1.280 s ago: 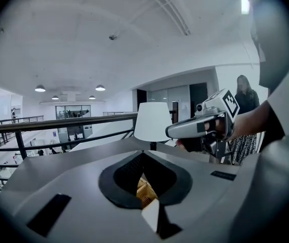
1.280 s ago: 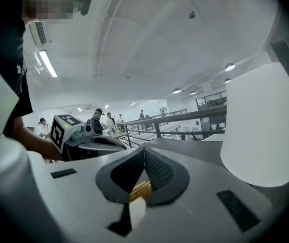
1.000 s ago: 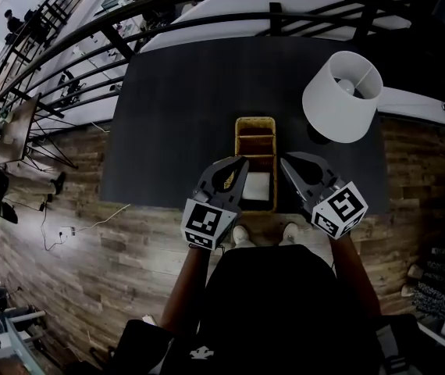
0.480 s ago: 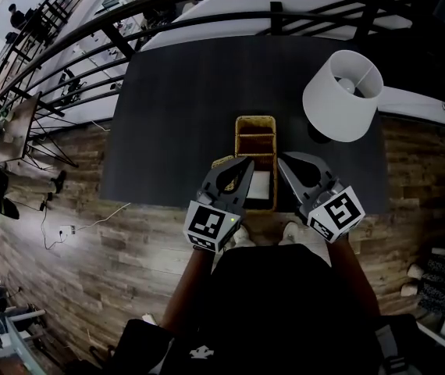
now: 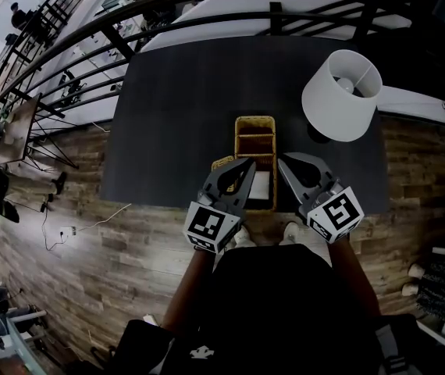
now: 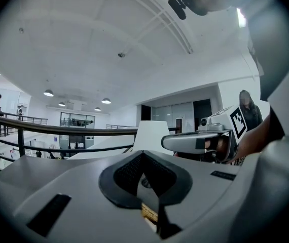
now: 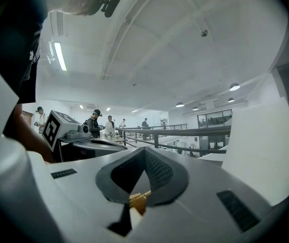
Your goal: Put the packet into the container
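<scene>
A tan wicker container (image 5: 255, 125) with compartments stands on the dark table (image 5: 176, 116) near its front edge. A white packet (image 5: 260, 184) lies in its nearest compartment. My left gripper (image 5: 247, 165) is shut and empty, its tip over the container's near left corner. Its pads (image 6: 129, 173) meet, with a sliver of wicker showing below them. My right gripper (image 5: 282, 162) hovers just off the container's near right side, its jaws (image 7: 143, 178) together with nothing held. Each gripper shows in the other's view: the right gripper (image 6: 195, 140) and the left gripper (image 7: 86, 135).
A lamp with a white shade (image 5: 341, 94) stands on the table's right part, close behind my right gripper. A small tan thing (image 5: 222, 162) peeks out left of my left gripper's tip; I cannot tell what it is. Black railings (image 5: 207, 6) run behind the table.
My left gripper has edged slightly right toward the container, uncovering the small tan thing beside it. The right gripper has rolled a little in place.
</scene>
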`<state>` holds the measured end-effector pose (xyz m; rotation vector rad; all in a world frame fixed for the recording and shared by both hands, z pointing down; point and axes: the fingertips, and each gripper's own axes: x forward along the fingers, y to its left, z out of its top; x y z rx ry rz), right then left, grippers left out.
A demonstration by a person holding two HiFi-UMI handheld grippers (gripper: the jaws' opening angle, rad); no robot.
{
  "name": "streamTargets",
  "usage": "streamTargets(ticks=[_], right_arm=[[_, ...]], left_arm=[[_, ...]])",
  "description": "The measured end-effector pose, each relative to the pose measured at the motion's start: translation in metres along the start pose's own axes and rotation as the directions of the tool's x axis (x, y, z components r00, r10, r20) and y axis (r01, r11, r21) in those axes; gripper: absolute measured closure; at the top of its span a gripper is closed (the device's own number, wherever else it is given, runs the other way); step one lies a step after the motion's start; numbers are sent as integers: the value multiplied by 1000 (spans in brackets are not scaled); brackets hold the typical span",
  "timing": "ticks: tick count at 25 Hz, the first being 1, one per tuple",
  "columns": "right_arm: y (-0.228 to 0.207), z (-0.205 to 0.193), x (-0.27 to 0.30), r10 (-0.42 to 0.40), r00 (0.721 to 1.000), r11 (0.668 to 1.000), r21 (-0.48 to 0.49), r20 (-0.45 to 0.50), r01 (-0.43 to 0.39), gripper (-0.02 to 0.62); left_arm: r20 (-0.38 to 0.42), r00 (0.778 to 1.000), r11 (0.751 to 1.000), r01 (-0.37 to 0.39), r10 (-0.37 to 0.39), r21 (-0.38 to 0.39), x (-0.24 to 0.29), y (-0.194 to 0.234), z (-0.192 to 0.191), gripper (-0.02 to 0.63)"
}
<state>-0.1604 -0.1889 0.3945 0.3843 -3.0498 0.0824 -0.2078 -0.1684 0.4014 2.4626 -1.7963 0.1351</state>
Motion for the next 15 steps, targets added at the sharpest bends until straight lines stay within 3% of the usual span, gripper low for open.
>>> streamTargets(ticks=[6,15], right_arm=[[4,-2,1,9,1000,1000,4,-1,-9,591],[7,-1,2,21,1000,1000,3,1,-21,591]], left_arm=[[2,1000,1000,10,-10,-25,-1,-2,-1,598],[9,1000,1000,19,-19,2,3,-10,2,598]])
